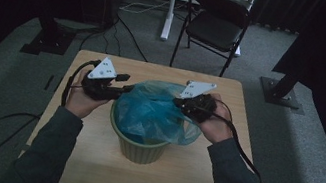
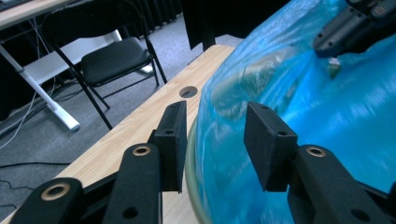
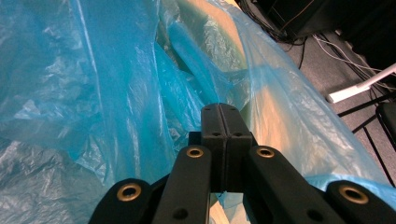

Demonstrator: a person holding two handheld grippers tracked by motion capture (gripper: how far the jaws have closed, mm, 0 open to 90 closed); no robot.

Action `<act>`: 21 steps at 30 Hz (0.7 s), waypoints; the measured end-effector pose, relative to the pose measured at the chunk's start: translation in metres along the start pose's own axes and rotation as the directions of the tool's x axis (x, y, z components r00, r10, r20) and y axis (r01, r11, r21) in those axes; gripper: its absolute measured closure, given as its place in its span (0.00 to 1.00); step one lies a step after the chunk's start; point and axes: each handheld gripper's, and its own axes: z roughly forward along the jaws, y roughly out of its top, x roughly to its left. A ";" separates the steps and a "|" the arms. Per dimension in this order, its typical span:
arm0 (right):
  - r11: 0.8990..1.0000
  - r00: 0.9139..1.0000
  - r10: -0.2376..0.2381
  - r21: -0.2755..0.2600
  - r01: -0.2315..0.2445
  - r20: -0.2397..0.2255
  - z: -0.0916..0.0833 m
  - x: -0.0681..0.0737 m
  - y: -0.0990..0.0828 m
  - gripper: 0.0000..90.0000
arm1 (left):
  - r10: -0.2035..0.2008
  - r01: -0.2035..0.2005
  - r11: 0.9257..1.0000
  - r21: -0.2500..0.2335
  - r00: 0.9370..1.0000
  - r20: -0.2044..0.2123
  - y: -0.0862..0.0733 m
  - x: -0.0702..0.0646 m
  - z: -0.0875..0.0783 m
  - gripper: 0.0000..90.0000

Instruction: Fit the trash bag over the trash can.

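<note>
Blue translucent plastic bin liner (image 1: 154, 113) sits bunched in and over a pale green round plastic bin (image 1: 140, 147), which stands on the light wooden table (image 1: 88, 159) between the person's forearms. The work in hand looks like fitting the liner: spreading its mouth and folding it down over the bin's rim.

Nearest the person, the liner billows above the rim rather than hugging it, and in the high view a loose fold hangs over the bin's right side.

The right gripper (image 3: 225, 122) has its jaws pressed flat together, with blue film running under and around them; it appears to pinch a fold of the liner, though the pinched edge itself is hidden behind the pads. In the high view that right gripper (image 1: 184, 103) is at the liner's right edge.

The left gripper (image 2: 215, 140) stands with its jaws well apart. The liner and the bin's rim lie partly in the gap, but the pads do not press on either, so it holds nothing. In the high view it (image 1: 126, 87) is just at the liner's left edge.

To do this step well, I would keep the right pinch firm as an anchor, take a fresh bite of the film with the left jaws close to the liner's free edge, then draw outward and down over the rim. Pulling gently matters: the film is thin and the light bin could tip or slide.

Beyond the table stands a black folding metal chair (image 1: 216, 22).
</note>
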 end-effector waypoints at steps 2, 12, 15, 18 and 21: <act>1.000 1.000 -0.005 0.000 0.005 0.001 0.000 0.001 0.000 1.00 | -0.001 0.001 1.000 0.006 1.000 0.003 0.006 -0.001 0.007 0.64; 1.000 1.000 -0.026 0.003 0.026 0.009 0.000 0.003 -0.001 1.00 | -0.018 0.020 0.990 0.137 1.000 -0.019 0.018 0.001 0.054 0.64; 0.999 0.999 -0.040 0.024 0.039 0.022 0.000 0.003 -0.005 1.00 | -0.005 0.009 0.983 0.182 1.000 -0.024 0.015 0.002 0.062 0.88; 0.998 0.998 -0.046 0.040 0.044 0.042 -0.001 0.003 -0.008 1.00 | -0.015 0.021 0.984 0.178 0.999 -0.038 0.011 0.003 0.061 0.99; 0.998 0.998 -0.032 0.053 0.029 0.055 -0.002 -0.001 -0.017 1.00 | -0.021 0.026 0.987 0.157 0.999 -0.033 0.007 0.005 0.054 0.99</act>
